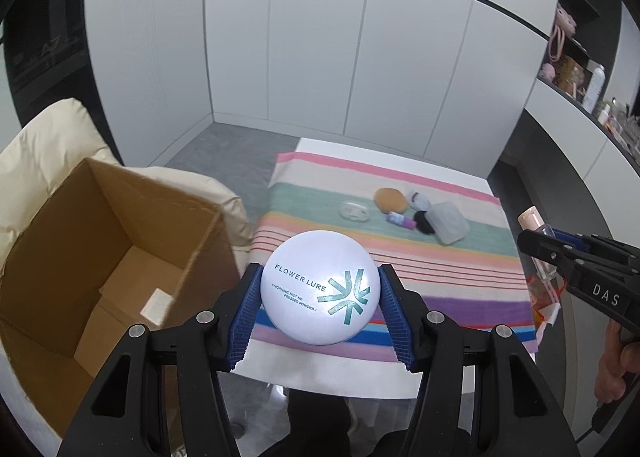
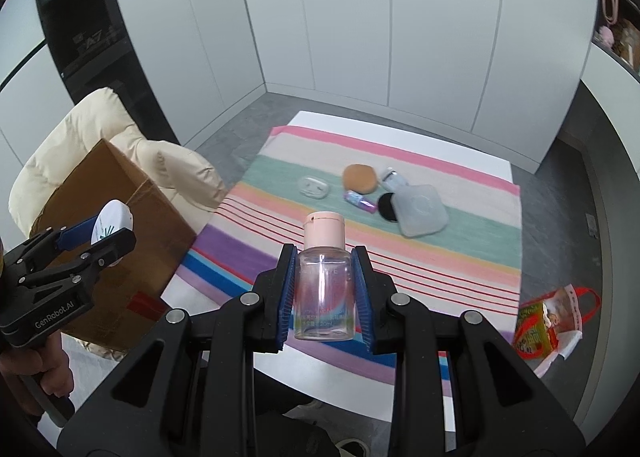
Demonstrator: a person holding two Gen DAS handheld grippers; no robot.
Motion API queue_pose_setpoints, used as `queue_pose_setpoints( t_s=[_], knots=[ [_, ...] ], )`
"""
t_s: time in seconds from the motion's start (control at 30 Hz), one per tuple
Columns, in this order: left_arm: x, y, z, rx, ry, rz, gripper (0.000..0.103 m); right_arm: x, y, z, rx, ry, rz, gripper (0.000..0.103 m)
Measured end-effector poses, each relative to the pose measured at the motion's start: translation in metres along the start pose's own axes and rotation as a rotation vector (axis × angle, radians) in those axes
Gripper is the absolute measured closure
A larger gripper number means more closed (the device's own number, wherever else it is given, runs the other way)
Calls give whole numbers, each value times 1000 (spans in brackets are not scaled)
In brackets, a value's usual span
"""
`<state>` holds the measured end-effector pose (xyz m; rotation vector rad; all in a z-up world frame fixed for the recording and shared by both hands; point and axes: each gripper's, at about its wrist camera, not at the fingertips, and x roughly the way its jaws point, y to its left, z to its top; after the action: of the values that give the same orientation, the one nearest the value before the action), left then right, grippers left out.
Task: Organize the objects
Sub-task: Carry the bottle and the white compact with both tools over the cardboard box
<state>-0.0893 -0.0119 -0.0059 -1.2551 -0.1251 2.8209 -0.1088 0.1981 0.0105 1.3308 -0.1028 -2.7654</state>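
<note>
The left gripper (image 1: 320,297) clamps a white compact (image 1: 320,287) at lower centre of its view; the compact hides the cloth (image 1: 440,257) beneath it. The right gripper (image 2: 324,293) grasps a clear bottle (image 2: 324,297) with a pink cap; its label print is too faint to read. At left, the open box (image 1: 100,249) shows only a pale label on its floor, its near corner cut off. Small items (image 1: 404,211) cluster mid-cloth, the black one half hidden under a clear case (image 1: 450,223).
</note>
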Motion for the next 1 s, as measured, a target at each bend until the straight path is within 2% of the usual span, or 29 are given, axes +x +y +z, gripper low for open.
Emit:
queue_pose_setpoints(
  t_s=[1.0],
  knots=[
    [-40, 142, -34, -179, -29, 192, 45, 37, 163, 22, -220, 1, 159, 75]
  ],
)
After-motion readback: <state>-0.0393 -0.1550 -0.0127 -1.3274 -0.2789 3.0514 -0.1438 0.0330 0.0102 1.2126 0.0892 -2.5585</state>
